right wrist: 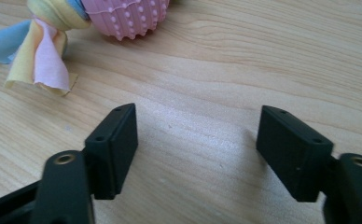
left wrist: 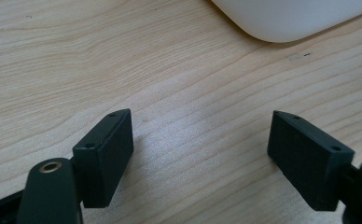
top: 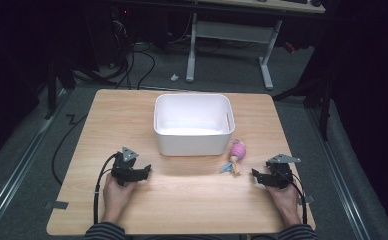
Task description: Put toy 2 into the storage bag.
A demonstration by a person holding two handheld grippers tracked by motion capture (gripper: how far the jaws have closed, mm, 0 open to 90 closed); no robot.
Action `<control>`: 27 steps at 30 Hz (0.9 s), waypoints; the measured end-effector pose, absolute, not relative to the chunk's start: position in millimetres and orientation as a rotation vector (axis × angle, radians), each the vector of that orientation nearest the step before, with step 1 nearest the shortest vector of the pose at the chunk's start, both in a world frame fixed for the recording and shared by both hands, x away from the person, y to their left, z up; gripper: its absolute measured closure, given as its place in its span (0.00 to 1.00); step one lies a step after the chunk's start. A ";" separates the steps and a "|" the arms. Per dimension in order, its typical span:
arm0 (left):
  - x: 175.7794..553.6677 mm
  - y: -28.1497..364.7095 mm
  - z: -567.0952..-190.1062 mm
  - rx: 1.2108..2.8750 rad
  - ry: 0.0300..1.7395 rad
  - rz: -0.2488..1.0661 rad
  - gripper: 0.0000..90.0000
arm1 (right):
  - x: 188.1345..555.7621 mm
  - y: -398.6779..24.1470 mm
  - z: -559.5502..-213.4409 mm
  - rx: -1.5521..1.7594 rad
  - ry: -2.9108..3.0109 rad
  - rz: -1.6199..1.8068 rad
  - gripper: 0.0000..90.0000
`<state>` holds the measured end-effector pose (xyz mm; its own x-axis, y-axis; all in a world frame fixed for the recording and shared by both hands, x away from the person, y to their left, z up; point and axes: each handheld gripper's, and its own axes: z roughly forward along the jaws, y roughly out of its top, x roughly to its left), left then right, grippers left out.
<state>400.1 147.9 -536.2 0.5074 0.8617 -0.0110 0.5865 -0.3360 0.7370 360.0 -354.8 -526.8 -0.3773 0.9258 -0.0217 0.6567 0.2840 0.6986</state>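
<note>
1. White bin sits mid-table, toward the far edge; it serves as the landmark here. Its inside looks bare white, though the near inner wall is hidden behind the rim.
2. Pink toy lies on the wooden table just off the bin's near right corner, apart from the wall. Ribbed pink body with dots; pastel cloth strips (blue, yellow, pink) trail from it toward the near edge.
3. In the right gripper view the toy is cut off by the top edge; the upper part of the body is out of frame.
4. Right gripper rests near and to the right of the bin, just right of the toy. Jaws stand apart, nothing between them but bare wood, no contact with the toy.
5. Left gripper sits near the bin's near left corner. Jaws released, wide gap, bare wood between.
6. In the left gripper view only a rounded corner of the bin shows, cropped at the top.
7. Both forearms are cut off at the bottom edge of the high view; striped sleeves barely visible.
</note>
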 end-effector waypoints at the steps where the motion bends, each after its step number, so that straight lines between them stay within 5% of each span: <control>1: 400.1 147.9 -536.2 2.054 1.181 0.506 0.25 | 360.0 -354.8 -526.8 1.421 2.133 0.851 0.35; 27: 399.2 147.4 -536.2 2.054 1.183 0.508 0.25 | 344.3 -334.0 -488.0 1.376 2.119 0.952 0.40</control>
<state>399.2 147.4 -536.2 0.5055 0.8627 -0.0099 0.5873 -0.3357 0.7364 344.3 -334.0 -488.0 -0.4093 0.9124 0.0072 0.6110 0.2683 0.7448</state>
